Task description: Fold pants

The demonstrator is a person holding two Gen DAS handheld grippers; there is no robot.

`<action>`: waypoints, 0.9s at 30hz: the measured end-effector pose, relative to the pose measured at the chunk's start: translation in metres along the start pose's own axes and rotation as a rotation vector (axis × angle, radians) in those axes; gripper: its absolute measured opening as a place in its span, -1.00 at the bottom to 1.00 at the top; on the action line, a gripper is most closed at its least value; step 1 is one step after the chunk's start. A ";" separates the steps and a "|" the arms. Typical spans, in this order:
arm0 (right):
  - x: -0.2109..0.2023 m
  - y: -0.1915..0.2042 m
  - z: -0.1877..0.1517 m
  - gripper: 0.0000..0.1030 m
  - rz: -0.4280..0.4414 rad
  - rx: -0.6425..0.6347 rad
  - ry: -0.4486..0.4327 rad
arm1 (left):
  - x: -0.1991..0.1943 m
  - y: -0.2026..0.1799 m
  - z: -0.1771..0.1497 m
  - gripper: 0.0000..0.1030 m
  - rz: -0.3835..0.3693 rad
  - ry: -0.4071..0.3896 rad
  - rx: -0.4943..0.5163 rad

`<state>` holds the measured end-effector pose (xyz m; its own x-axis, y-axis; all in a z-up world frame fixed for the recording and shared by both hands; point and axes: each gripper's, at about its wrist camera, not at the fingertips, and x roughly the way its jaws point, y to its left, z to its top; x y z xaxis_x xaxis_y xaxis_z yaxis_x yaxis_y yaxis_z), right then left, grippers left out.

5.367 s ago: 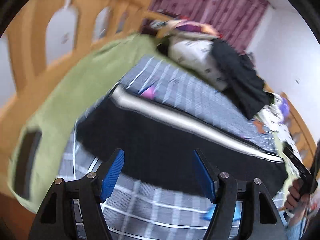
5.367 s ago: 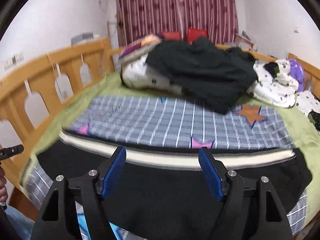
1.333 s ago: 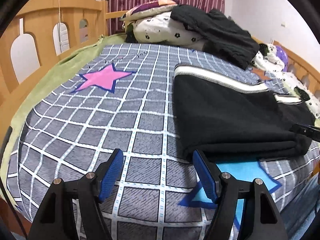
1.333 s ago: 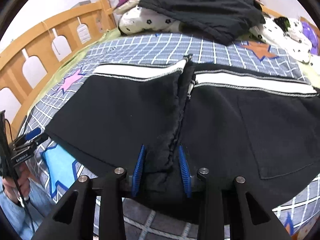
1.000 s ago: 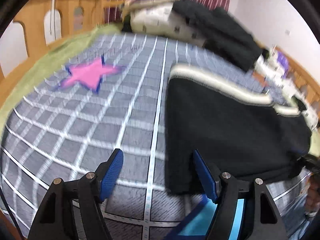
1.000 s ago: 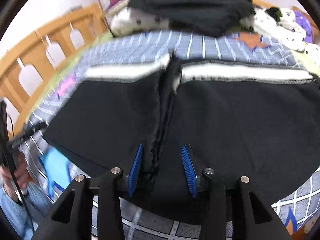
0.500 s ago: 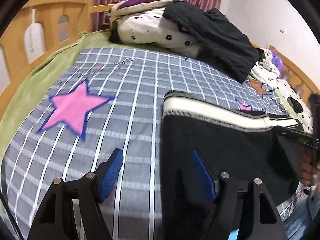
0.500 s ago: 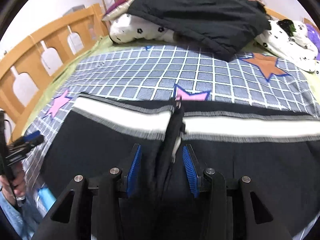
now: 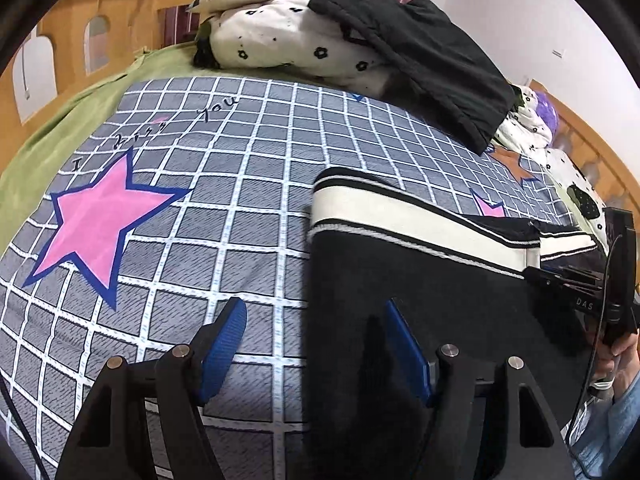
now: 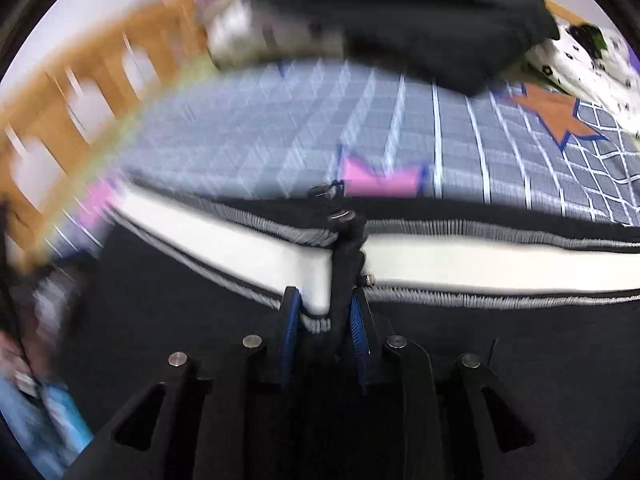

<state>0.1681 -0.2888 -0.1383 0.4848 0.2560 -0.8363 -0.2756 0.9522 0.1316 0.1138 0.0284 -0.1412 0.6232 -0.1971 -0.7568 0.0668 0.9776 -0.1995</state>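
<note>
The black pants with a white side stripe lie folded on the grey checked bedspread. My left gripper is open, low over the folded edge, its right finger over the black cloth. My right gripper is shut on a bunched fold of the pants at the white stripe, with cloth pinched between its blue pads. The right gripper's body also shows at the right edge of the left wrist view.
A pile of pillows and dark clothes sits at the head of the bed. A wooden bed rail runs along the left, another rail on the right. A green blanket borders the bedspread. A pink star marks the cover.
My right gripper, still shut on the cloth, has moved forward up to the white stripe, and its view is blurred by motion. My left gripper has moved forward along the folded edge and stayed open.
</note>
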 end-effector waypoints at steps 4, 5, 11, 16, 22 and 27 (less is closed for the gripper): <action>-0.029 0.009 -0.003 -0.50 -0.038 -0.049 -0.073 | -0.008 -0.008 -0.001 0.36 -0.004 -0.013 0.019; -0.044 0.008 -0.008 -0.42 -0.049 -0.044 -0.119 | -0.009 -0.010 -0.003 0.36 0.000 -0.016 0.026; -0.054 0.011 -0.050 -0.27 -0.041 -0.046 -0.059 | 0.016 -0.012 -0.028 0.37 0.013 0.066 -0.015; -0.066 0.013 -0.063 -0.24 -0.034 -0.073 -0.061 | 0.004 -0.020 -0.017 0.35 0.028 0.071 0.014; -0.169 -0.064 -0.095 0.34 -0.221 0.164 -0.258 | -0.009 -0.006 -0.005 0.34 0.038 0.039 0.004; -0.210 -0.160 -0.139 0.36 -0.343 0.421 -0.274 | 0.004 0.017 0.004 0.33 -0.058 0.079 -0.109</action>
<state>-0.0055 -0.5182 -0.0575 0.6992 -0.0969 -0.7083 0.2590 0.9578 0.1246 0.1209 0.0442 -0.1452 0.5570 -0.2624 -0.7879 0.0136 0.9515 -0.3073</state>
